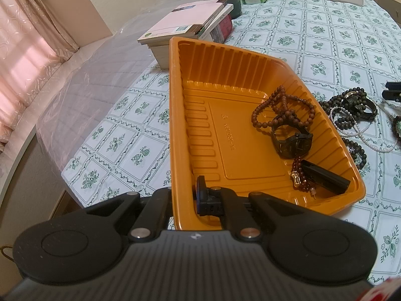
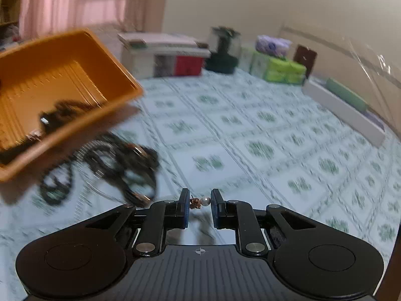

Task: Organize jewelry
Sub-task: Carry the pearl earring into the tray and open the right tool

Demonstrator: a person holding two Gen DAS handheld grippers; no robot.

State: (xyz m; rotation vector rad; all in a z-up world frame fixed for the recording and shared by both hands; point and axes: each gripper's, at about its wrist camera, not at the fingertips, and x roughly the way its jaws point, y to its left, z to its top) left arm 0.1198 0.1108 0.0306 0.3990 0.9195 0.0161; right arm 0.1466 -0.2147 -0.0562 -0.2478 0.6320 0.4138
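Left wrist view: the left claw [image 1: 184,197] is pressed onto the near left wall of a glossy orange moulded-plastic tray [image 1: 175,115], one finger inside the ribbed wall and the other outside it, pinching the rim. The tray is rectangular with fluted sides and a stamped flat floor. Ahead and to the right of the claw, inside the tray, lie a loop of round reddish-brown wooden beads [image 1: 280,105], a matte black wristwatch with a dark dial [image 1: 292,139], a string of small translucent amber-red beads with a gold charm [image 1: 299,175] and a flat black oblong piece [image 1: 325,176]. Beyond the tray's right wall, on the green-flowered white tablecloth of the tabletop [image 1: 325,50], sits a tangle of dark bead strands, a white pearl string and another black watch [image 1: 351,110]. Stacked paperback books [image 1: 185,27] lie beyond the tray's far wall.

Right wrist view: blurred. The right claw [image 2: 199,202] pinches a small earring with a coppery metal part and a white pearl [image 2: 200,201] between its fingers. The tray [image 2: 120,77] appears tilted, ahead and to the left, with the dark tangle [image 2: 112,165] just below it.
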